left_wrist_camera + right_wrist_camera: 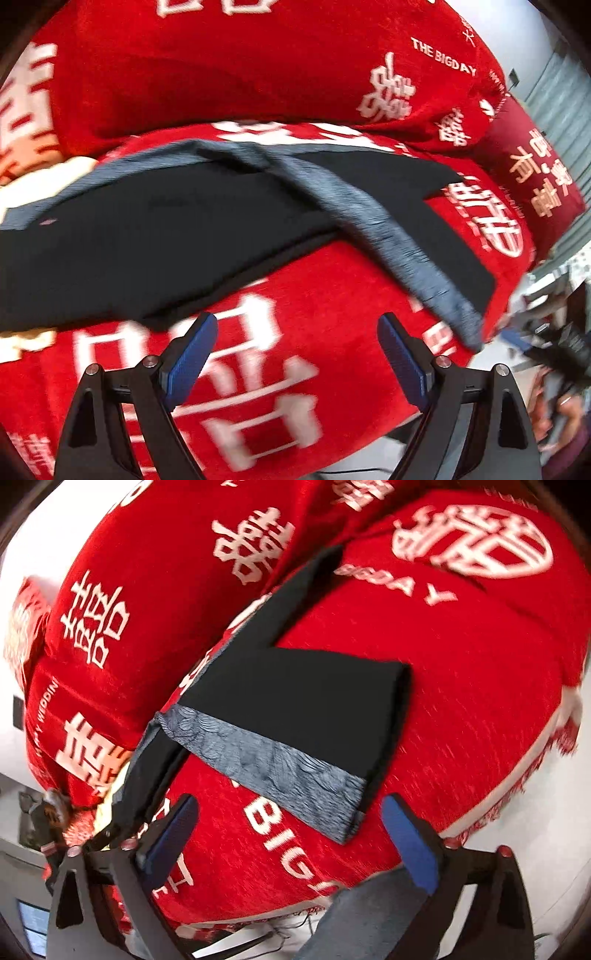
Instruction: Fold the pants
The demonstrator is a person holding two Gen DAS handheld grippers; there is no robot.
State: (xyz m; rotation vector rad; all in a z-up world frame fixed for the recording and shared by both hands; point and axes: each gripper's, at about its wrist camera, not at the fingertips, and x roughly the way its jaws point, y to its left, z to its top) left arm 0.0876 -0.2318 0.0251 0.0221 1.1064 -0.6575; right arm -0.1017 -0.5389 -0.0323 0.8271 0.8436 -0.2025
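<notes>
Black pants with a grey patterned side stripe lie spread on a red cover. In the left wrist view my left gripper is open and empty, just in front of the pants' near edge. In the right wrist view the pants lie with a grey band across a leg end. My right gripper is open and empty, its fingertips on either side of the grey band's near corner, a little short of it.
The red cover with white characters drapes a sofa seat and back cushions. A dark red pillow sits at the right. The other gripper shows at the left of the right wrist view. The seat's fringed edge falls away to the floor.
</notes>
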